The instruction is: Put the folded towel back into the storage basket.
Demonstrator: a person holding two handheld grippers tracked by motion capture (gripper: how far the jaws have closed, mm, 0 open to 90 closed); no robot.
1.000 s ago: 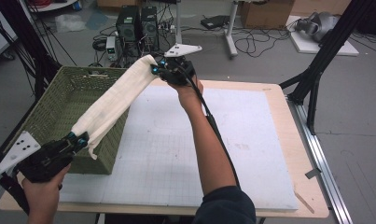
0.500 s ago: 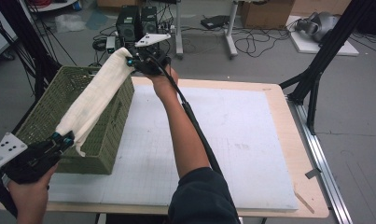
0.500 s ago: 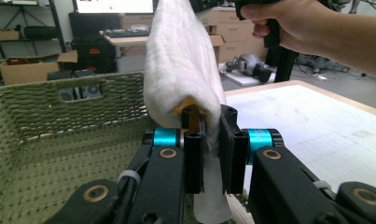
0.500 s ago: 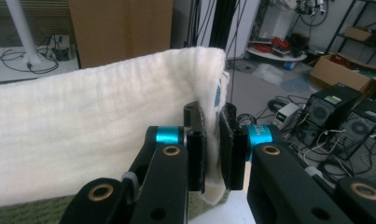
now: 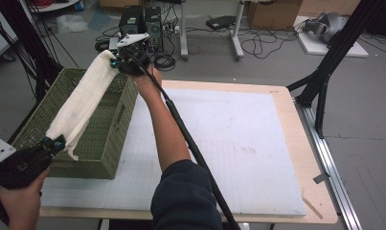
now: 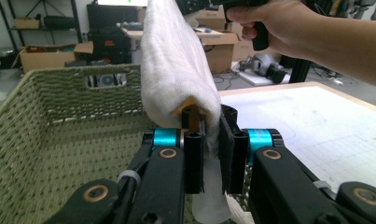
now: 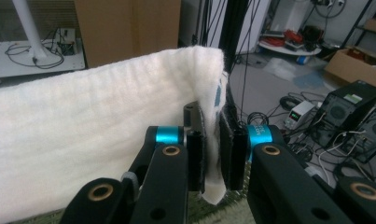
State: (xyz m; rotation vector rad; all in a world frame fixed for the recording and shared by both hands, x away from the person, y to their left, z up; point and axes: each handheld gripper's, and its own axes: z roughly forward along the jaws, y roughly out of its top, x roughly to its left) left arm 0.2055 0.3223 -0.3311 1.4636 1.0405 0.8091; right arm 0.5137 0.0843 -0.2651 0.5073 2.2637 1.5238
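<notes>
A folded white cloth (image 5: 83,100) hangs stretched above the green basket (image 5: 109,139), which sits at the table's (image 5: 238,139) left edge. My left gripper (image 5: 54,143) clamps its near end and my right gripper (image 5: 115,62) its far end; both pairs of jaws are closed on fabric. I hold it taut and lengthwise, presumably so it drops cleanly between the basket's walls. The basket's interior is open beneath; the white mat (image 5: 219,143) to the right lies free.
</notes>
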